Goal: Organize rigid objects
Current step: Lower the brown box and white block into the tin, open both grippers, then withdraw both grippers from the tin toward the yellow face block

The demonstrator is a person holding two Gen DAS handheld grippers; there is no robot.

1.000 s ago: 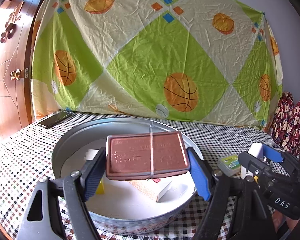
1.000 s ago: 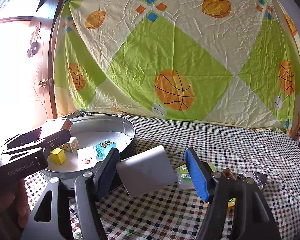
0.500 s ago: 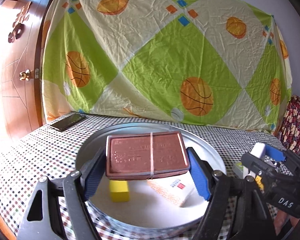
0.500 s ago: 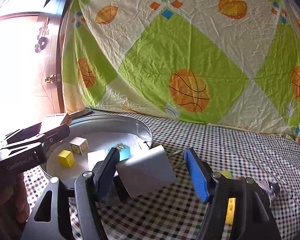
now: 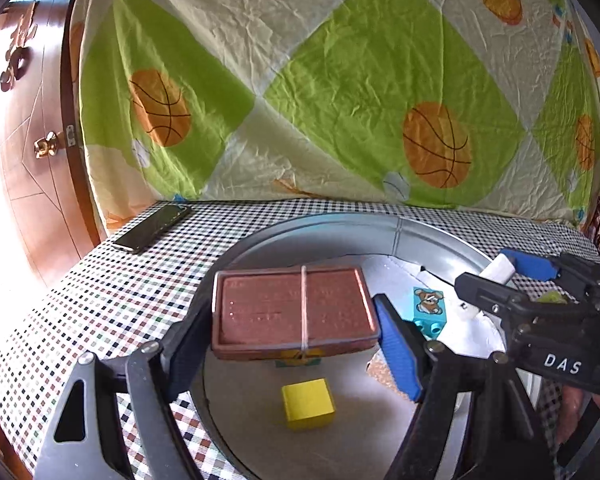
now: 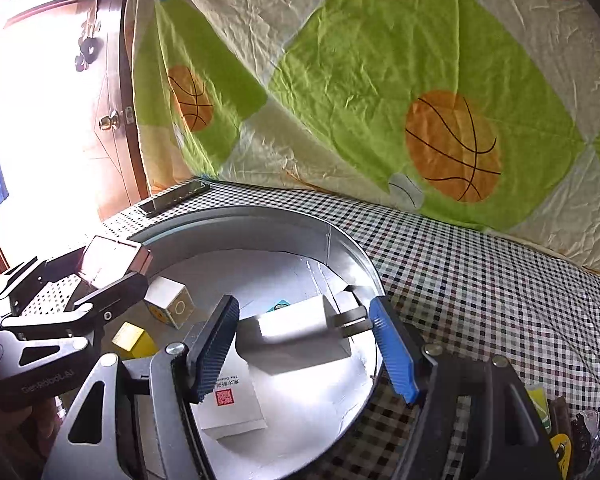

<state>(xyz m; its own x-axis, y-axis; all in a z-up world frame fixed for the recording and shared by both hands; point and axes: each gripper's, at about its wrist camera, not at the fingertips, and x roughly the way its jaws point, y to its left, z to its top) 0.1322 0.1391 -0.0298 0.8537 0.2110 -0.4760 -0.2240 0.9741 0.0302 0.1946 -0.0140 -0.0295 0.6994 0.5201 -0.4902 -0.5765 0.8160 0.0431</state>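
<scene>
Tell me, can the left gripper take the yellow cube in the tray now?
Probably not yet. The left gripper is shut on the brown box, so its jaws are full. The yellow cube lies uncovered in the tray, just below the box; the way looks free once the box is released.

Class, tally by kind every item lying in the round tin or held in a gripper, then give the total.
Cubes: 2 (yellow cube, white cube)
Blue block: 1
Carton: 1
Brown box: 1
Charger: 1
Total: 6
</scene>
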